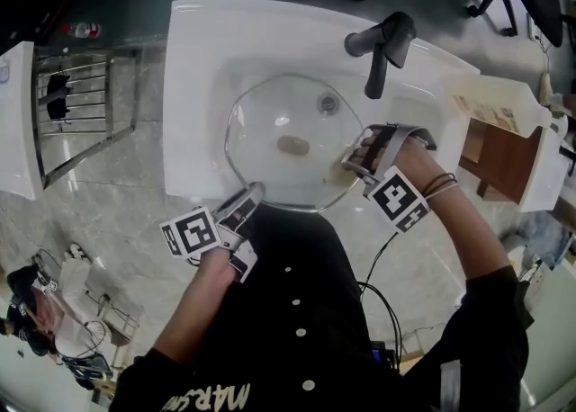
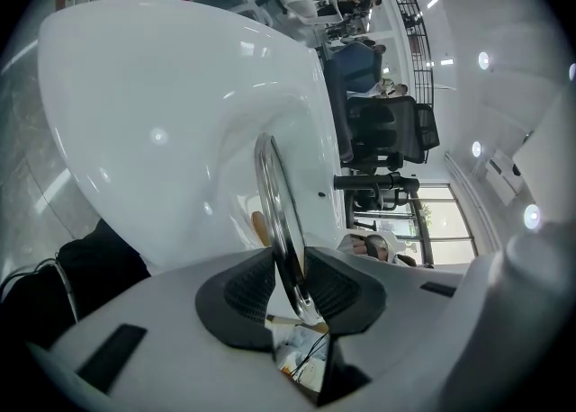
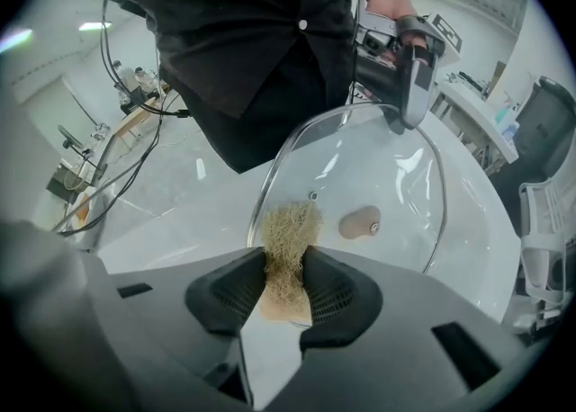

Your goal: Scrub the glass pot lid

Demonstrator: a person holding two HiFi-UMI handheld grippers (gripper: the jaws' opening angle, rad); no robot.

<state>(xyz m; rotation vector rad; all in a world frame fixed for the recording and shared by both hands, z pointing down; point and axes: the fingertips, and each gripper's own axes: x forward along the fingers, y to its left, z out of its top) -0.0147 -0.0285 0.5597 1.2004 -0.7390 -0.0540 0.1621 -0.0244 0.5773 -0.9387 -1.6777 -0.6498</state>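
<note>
Spanning the basin of the white sink in the head view, the glass pot lid has the left gripper at its near rim and the right gripper at its right rim. In the left gripper view, the jaws are clamped on the lid's metal rim. In the right gripper view, the jaws pinch a tan fibrous scrubber against the lid's edge.

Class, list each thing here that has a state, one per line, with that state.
glass pot lid: held by its rim over the sink
left gripper: shut on the lid's rim
right gripper: shut on the scrubber
scrubber: clamped, tip at the lid
faucet: no water running
</note>
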